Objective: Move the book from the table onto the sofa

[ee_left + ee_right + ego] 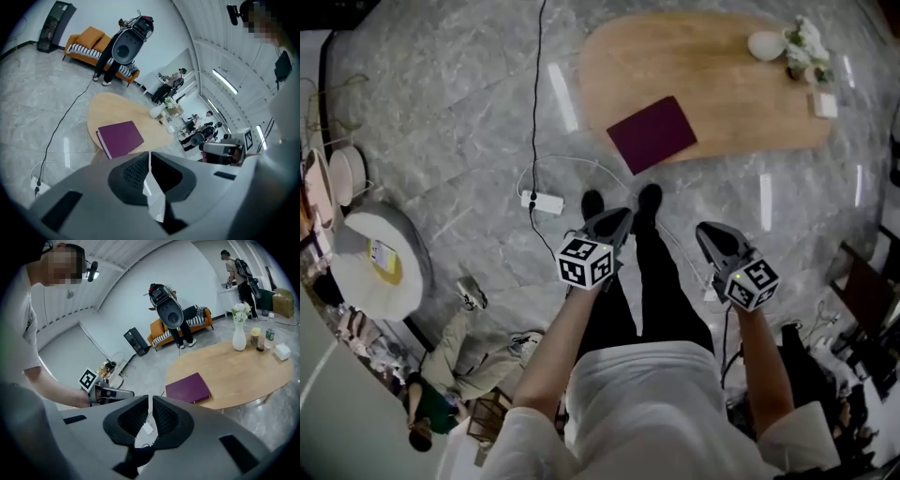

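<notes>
A standing person (107,63) hides much of the sofa (84,40). The worktop's (108,105) near edge disappears behind the left gripper (150,153).

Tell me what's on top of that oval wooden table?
A closed purple book, a white flower vase, two small bottles, a white box. Anything under the book is hidden.

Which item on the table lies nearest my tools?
The purple book, lying flat at the near edge of the table; the vase stands toward the opposite end.
</notes>
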### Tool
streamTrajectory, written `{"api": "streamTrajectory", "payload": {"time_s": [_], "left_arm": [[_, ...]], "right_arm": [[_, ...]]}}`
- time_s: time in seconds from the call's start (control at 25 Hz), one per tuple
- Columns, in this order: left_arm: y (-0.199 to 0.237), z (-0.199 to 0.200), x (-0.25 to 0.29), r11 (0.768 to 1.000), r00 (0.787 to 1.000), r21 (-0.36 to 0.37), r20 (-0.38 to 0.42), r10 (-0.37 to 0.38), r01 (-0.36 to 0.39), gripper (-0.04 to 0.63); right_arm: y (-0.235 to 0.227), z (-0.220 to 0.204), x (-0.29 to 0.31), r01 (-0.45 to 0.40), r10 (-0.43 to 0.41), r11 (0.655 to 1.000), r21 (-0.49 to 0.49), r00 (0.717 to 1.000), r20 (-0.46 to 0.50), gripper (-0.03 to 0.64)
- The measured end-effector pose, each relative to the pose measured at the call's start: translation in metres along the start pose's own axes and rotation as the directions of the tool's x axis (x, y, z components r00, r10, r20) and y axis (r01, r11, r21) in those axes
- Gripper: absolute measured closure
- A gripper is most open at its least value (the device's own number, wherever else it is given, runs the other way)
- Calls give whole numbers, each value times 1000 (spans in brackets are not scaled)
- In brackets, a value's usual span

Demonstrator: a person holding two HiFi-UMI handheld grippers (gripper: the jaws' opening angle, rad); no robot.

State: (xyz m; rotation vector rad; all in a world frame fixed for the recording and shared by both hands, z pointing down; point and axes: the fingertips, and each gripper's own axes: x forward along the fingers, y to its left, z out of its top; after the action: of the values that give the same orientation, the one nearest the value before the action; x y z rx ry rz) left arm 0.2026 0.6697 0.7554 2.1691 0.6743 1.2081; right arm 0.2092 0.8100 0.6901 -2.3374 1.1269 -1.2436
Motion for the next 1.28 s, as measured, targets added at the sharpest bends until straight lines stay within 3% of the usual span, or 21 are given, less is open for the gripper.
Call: {"api": "streamTrajectory", "payload": {"time_s": [0.28, 0.48, 0.84, 0.96, 1.08, 1.16, 1.28], "left_arm": [[57, -9, 57, 994, 1000, -109, 0, 5, -5, 518], [97, -30, 101, 979, 1000, -202, -23, 0, -5, 429], [148, -70, 162, 943, 989, -329, -118, -95, 51, 263], [147, -75, 176, 920, 976, -371, -122, -182, 126, 228], [141, -69, 185, 879, 960, -429, -82, -268, 209, 213], [139, -61, 191, 853, 951, -459, -52, -304, 248, 210], [141, -53, 201, 832, 943, -485, -39, -329, 270, 209]], "right_arm": [[-25, -12, 63, -35, 35, 999, 0, 998, -44, 569], [-41, -22, 95, -56, 56, 998, -1, 996, -64, 569], [-64, -37, 139, -78, 79, 997, 19, 994, -72, 569], [-69, -39, 151, -87, 88, 996, 30, 994, -58, 569], [-74, -38, 161, -95, 96, 995, 34, 994, -44, 569], [-80, -35, 168, -99, 100, 995, 31, 994, -36, 569], [-92, -29, 178, -103, 103, 994, 29, 994, -26, 569]]}}
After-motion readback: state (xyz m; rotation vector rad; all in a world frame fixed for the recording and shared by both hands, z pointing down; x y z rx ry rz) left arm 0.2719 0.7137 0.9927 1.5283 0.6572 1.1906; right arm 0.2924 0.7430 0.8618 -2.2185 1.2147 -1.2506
